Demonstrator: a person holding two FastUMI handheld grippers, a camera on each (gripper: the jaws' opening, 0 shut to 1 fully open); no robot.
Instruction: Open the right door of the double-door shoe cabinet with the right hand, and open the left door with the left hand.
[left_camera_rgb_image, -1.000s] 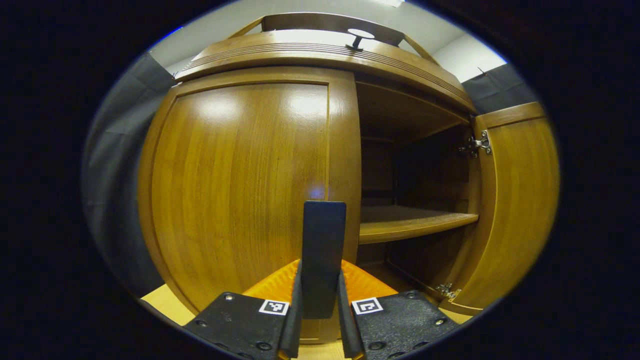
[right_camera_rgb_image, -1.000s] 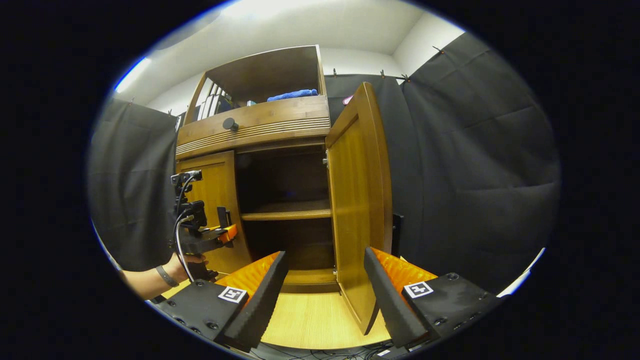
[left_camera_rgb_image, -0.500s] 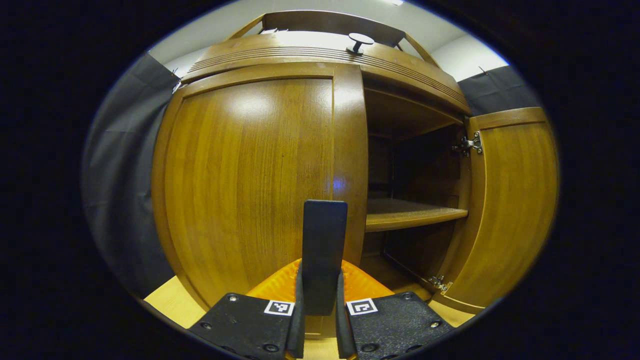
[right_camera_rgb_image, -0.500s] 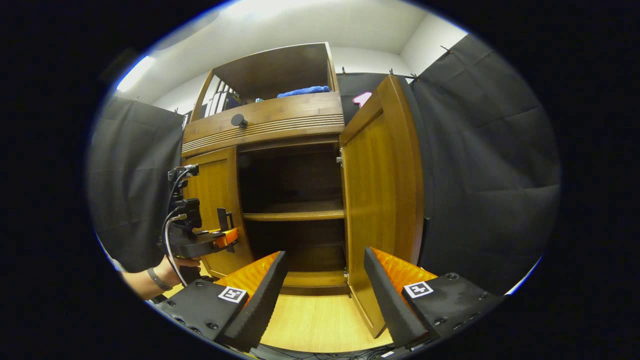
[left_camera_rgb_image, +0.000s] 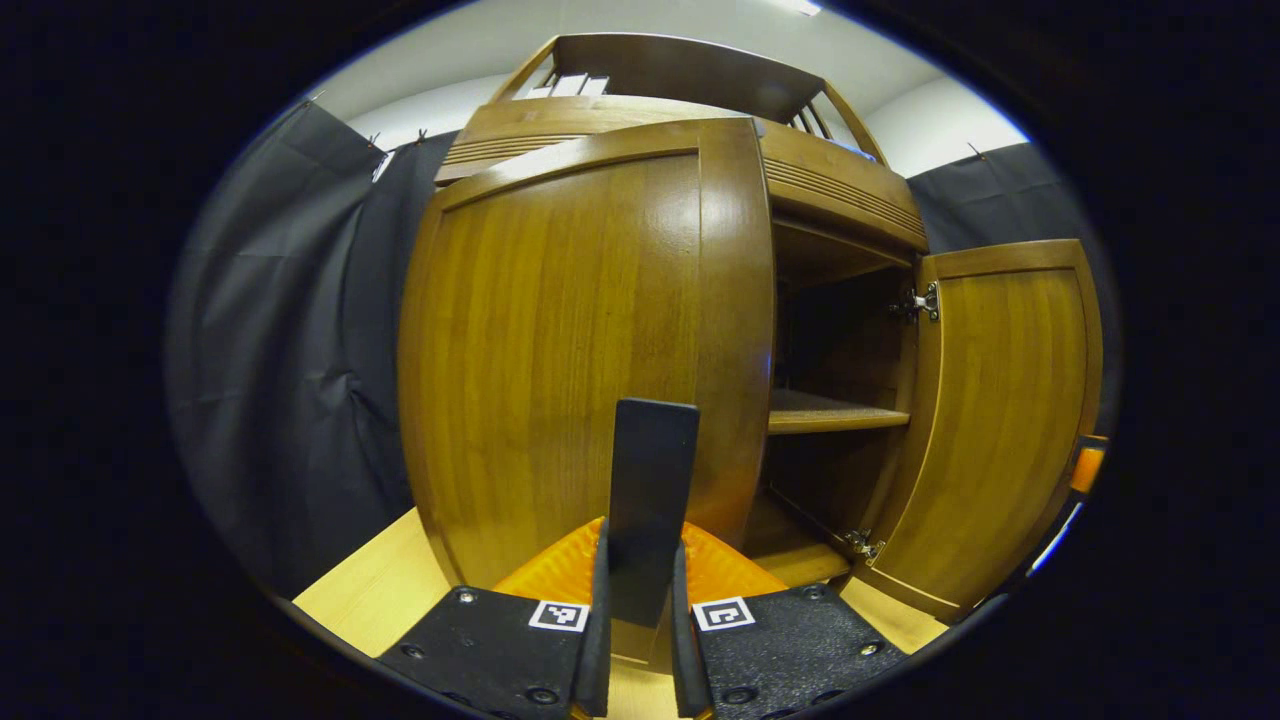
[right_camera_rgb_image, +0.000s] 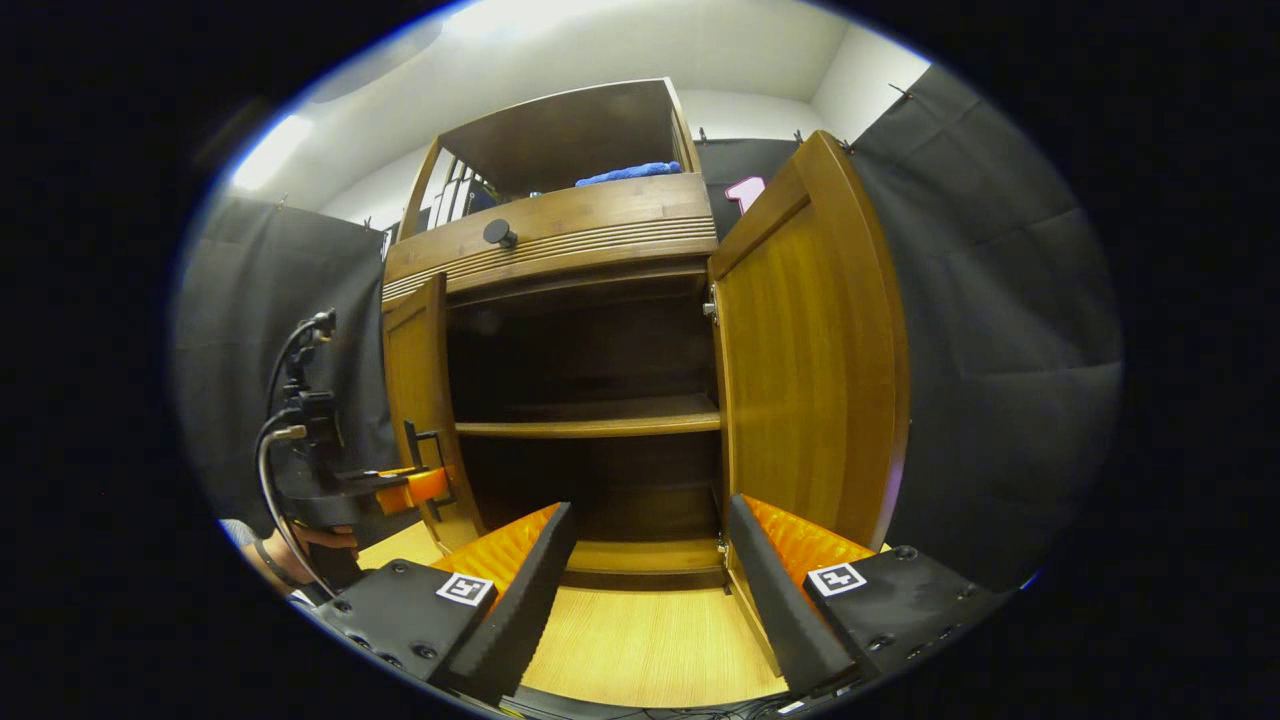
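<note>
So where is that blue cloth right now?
In the right gripper view the blue cloth lies on top of the shoe cabinet, in the open upper compartment, up and right of the round knob.

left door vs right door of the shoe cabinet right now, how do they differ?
The right door is swung wide, its inner face and hinges showing; the left door is partly open, seen nearly edge-on in the right gripper view. The left gripper is shut on the left door's handle; the right gripper is open and off the right door. Both are the same glossy brown wood.
</note>
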